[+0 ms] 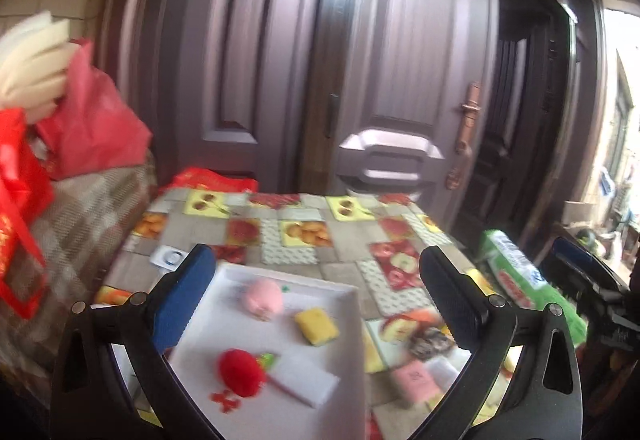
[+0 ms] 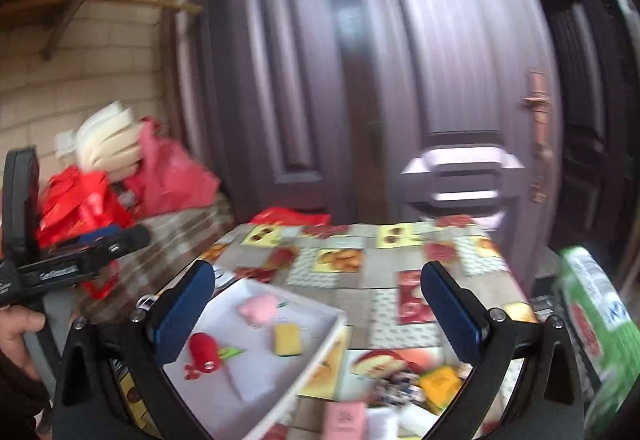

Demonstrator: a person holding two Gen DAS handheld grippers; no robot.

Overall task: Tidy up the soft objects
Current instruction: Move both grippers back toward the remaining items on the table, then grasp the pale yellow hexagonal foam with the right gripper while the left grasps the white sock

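**Soft toys sit in the white tray; both grippers empty above the table**

Soft objects are gathered in the white tray at the left of the table: a red plush nearest you, a pink plush toward the far side, and a yellow sponge to their right. They lie apart from one another, which reads as deliberate sorting rather than a pile. A pale flat piece lies beside the red plush; blur hides what it is.

Your left gripper hangs over the tray with its jaws spread wide and nothing between them, so it looks placed either to release or to reach.

Move right across the fruit-print tablecloth and you find the unsorted clutter: a pink packet and a dark crumpled item just outside the tray's right rim. Your right gripper is also spread and empty, raised above this side, with the orange-yellow packet low in its view. In my judgement, those loose pieces are what remains.
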